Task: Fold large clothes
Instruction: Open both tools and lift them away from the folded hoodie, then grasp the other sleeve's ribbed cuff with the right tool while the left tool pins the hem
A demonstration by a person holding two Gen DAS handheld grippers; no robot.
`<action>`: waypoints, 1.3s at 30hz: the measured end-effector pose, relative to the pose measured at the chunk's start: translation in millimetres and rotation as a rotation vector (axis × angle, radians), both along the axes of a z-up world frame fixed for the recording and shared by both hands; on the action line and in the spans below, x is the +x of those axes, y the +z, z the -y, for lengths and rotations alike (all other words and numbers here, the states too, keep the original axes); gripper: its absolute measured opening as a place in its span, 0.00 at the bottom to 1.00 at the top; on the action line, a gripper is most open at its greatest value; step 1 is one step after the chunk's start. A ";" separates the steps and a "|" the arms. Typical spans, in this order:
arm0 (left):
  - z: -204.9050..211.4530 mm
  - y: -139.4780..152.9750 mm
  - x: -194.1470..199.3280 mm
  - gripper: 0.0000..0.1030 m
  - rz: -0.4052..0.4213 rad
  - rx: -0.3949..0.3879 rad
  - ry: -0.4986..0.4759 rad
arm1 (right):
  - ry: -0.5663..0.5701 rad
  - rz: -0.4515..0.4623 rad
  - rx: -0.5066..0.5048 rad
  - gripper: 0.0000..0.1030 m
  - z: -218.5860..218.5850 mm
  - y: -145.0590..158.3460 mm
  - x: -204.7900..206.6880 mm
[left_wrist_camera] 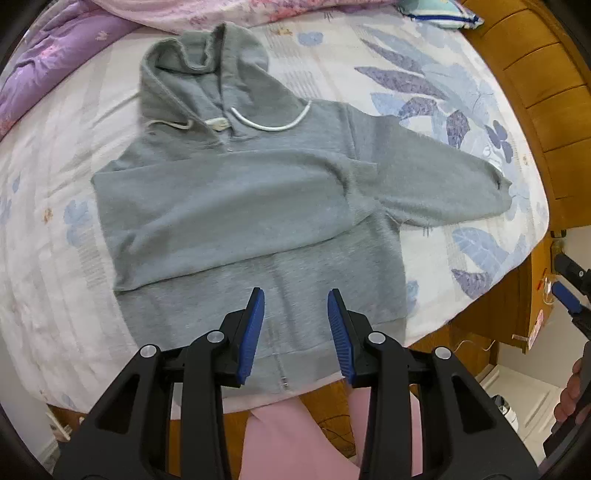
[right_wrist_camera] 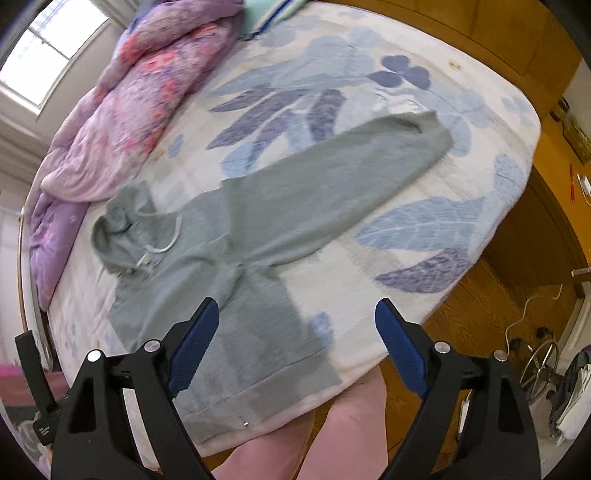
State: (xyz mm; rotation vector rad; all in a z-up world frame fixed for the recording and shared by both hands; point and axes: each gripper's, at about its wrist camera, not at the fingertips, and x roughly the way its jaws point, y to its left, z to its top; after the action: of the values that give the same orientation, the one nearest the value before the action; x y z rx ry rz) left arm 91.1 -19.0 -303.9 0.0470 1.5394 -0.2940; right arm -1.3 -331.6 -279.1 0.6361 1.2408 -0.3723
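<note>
**A:** What are the fingers doing?

**B:** The left gripper [left_wrist_camera: 295,314] has its two blue fingers [left_wrist_camera: 251,332] parted to a moderate gap, holding nothing. The right gripper [right_wrist_camera: 295,339] has its fingers spread wide, also empty. Both hover above the near edge of the bed [left_wrist_camera: 55,229].

**A:** And the garment?

**B:** One grey hoodie [left_wrist_camera: 229,206] lies flat just beyond the fingertips, its hem [right_wrist_camera: 258,391] nearest them and its hood [left_wrist_camera: 199,62] farthest. One sleeve [left_wrist_camera: 221,206] is already folded across the chest. The other sleeve [right_wrist_camera: 332,184] stretches out past the right fingers.

**A:** Which step is this?

**B:** It looks like sleeve folding, half done. The next move likely calls for the right fingers to reach the outstretched cuff [right_wrist_camera: 432,129], pinch it, and lay it across the body.

**A:** Anything else?

**B:** One crumpled purple and pink quilt [right_wrist_camera: 122,122] beyond the hood, and one pillow [left_wrist_camera: 439,14] at the far edge.
</note>
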 end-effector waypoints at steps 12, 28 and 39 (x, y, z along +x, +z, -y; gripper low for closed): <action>106.5 -38.1 43.1 0.46 -0.050 0.019 0.078 | -0.127 -0.103 0.159 0.81 139.0 -84.0 28.3; 162.5 -121.1 114.2 0.41 -0.004 0.073 0.073 | -0.563 -0.051 0.329 0.76 298.4 -223.7 46.4; 161.7 -165.7 135.9 0.01 -0.023 0.122 0.041 | -0.632 0.184 0.176 0.04 312.7 -150.7 40.5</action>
State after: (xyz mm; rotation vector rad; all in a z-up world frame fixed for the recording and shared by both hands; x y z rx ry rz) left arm 227.0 -180.7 -469.5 0.1083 1.5779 -0.1684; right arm 39.3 -644.4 -429.7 1.1901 0.8795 -0.7133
